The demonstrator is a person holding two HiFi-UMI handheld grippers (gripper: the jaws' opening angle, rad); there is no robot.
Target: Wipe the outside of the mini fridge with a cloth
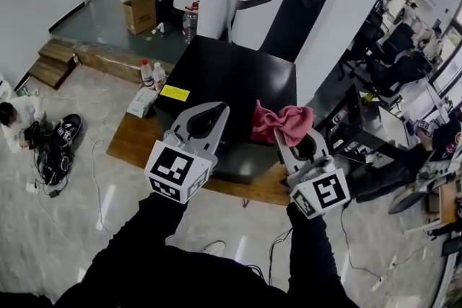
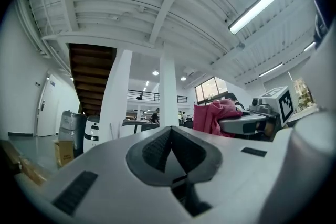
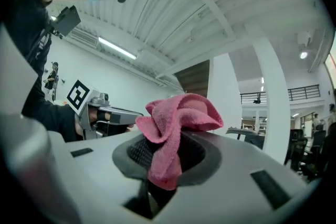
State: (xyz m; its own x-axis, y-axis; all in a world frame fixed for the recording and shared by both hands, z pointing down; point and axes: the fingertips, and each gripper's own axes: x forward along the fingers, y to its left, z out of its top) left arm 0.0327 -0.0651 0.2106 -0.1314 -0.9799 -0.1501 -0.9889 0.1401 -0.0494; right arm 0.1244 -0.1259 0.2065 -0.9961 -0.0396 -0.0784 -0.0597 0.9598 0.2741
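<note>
From above, the black mini fridge [image 1: 231, 76] stands on a wooden table [image 1: 133, 144] and carries a yellow label [image 1: 174, 92]. My right gripper [image 1: 286, 133] is shut on a crumpled pink cloth [image 1: 281, 122], held over the fridge's near right corner. In the right gripper view the cloth [image 3: 178, 115] bulges out from between the jaws [image 3: 168, 165]. My left gripper [image 1: 214, 110] hovers over the fridge's near left part, shut and holding nothing; its jaws [image 2: 170, 131] meet along a line. Both gripper views tilt up toward the ceiling. The cloth [image 2: 210, 115] also shows in the left gripper view.
Two small bottles [image 1: 151, 73] and a white packet [image 1: 141, 102] sit on the table left of the fridge. A cardboard box [image 1: 141, 11] and a water bottle [image 1: 190, 22] lie beyond. A person [image 1: 22, 119] crouches at the far left by cables. Office chairs [image 1: 404, 68] stand at the right.
</note>
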